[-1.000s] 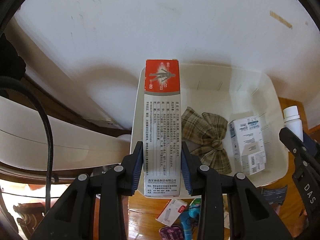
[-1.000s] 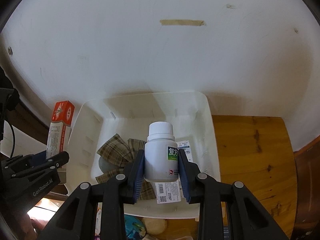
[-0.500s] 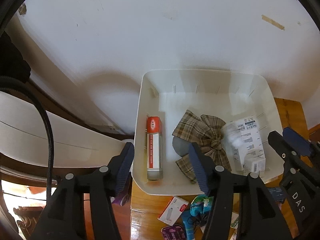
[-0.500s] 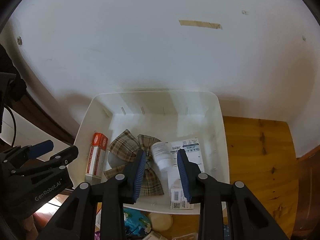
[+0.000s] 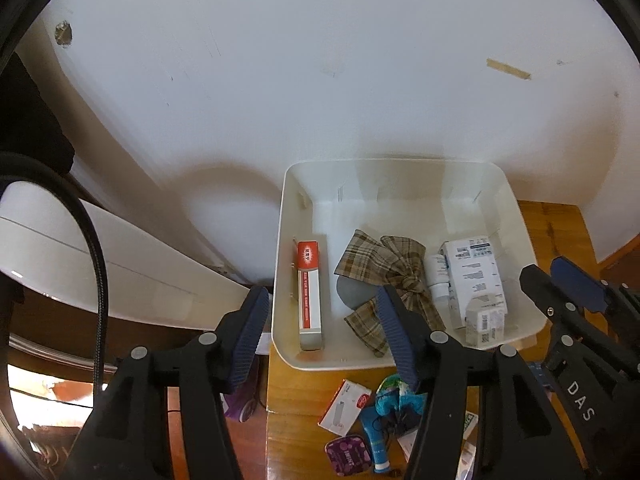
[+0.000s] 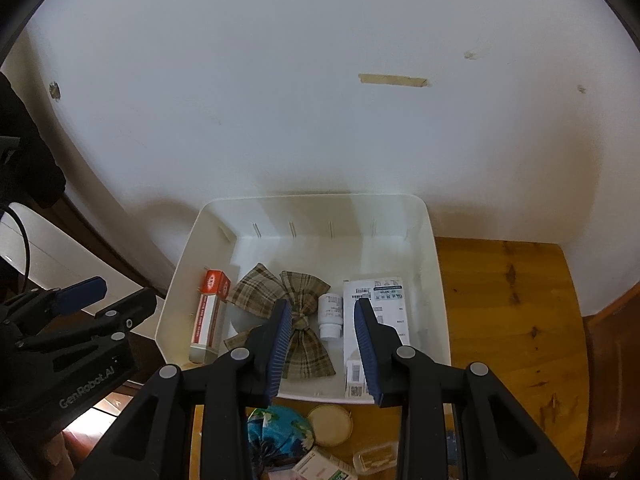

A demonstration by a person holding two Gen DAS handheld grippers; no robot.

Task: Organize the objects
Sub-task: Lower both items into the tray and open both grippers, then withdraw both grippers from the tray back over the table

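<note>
Left wrist view: red-topped box (image 5: 309,295) lies flat, red end toward wall.

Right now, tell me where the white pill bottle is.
The white pill bottle lies on its side in the white bin, between the plaid bow and the white medicine box.

The grey object (image 5: 352,295) under the plaid bow (image 5: 394,276) is mostly covered, so what it is cannot be told. Print on the white box (image 6: 382,312) is too small to read, and the left hand-held gripper (image 5: 320,334) hides part of the clutter on the counter (image 5: 296,392), cut off by the bottom edge
</note>
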